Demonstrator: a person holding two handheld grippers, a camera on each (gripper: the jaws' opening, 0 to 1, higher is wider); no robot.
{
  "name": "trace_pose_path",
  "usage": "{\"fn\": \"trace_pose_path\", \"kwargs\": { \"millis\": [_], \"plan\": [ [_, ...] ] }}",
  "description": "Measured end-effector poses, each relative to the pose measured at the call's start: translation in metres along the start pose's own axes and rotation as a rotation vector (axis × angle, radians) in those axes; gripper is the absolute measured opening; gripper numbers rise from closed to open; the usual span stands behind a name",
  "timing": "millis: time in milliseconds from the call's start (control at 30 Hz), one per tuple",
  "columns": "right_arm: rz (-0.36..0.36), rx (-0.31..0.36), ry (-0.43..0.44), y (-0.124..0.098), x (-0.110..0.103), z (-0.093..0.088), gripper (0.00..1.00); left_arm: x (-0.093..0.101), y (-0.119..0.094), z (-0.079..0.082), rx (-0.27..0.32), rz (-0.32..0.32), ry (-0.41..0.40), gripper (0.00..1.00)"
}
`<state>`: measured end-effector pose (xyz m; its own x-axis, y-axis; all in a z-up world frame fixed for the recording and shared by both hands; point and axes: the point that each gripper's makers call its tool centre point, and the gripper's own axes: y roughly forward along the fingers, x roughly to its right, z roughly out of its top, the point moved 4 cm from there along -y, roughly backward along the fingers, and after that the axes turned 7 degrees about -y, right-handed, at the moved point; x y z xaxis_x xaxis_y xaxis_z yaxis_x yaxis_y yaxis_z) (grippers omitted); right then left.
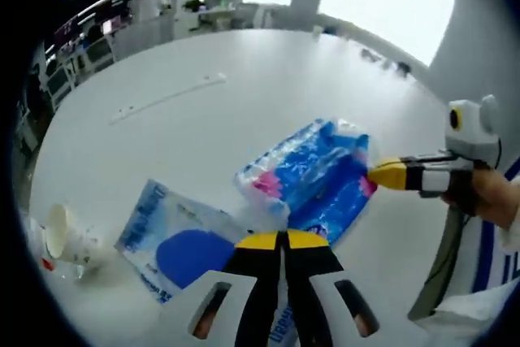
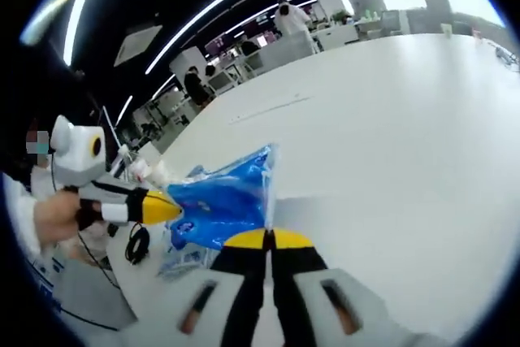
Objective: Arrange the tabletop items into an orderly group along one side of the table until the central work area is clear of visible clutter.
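Note:
A blue-and-white tissue pack lies in the middle of the white table, held at two ends. My left gripper has its jaws together on the pack's near white corner. My right gripper comes in from the right, held by a hand, and pinches the pack's far edge. In the right gripper view the tissue pack stretches from my right gripper, shut on its film, to my left gripper. A flat wipes packet with a blue oval lies beside and partly under the left jaws.
A tipped paper cup and clear plastic scraps sit at the table's left edge. A long white strip lies further out. A black cable hangs near the table edge. People and desks stand beyond the table.

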<state>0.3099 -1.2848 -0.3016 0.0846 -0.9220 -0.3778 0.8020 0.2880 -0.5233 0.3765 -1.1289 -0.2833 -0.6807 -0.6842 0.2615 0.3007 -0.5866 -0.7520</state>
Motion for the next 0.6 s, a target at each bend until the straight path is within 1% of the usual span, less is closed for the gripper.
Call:
{"fn": "trace_pose_path", "kwargs": {
  "millis": [167,267,367,500,600],
  "plan": [
    [-0.028,0.010,-0.006,0.000,0.017,0.005,0.00,0.007,0.020,0.006,-0.014,-0.016,0.021,0.00],
    [-0.049,0.006,-0.005,0.001,0.030,0.007,0.00,0.011,0.033,0.012,-0.017,-0.024,0.024,0.00],
    [-0.066,0.007,-0.002,0.002,0.038,0.010,0.00,0.013,0.042,0.020,-0.008,-0.030,0.025,0.00],
    [-0.079,0.011,-0.006,0.009,0.047,0.016,0.00,0.011,0.051,0.029,-0.004,-0.030,0.026,0.00],
    [-0.096,0.017,-0.040,0.018,0.055,0.022,0.00,0.009,0.057,0.035,-0.003,-0.029,0.030,0.00]
  ]
}}
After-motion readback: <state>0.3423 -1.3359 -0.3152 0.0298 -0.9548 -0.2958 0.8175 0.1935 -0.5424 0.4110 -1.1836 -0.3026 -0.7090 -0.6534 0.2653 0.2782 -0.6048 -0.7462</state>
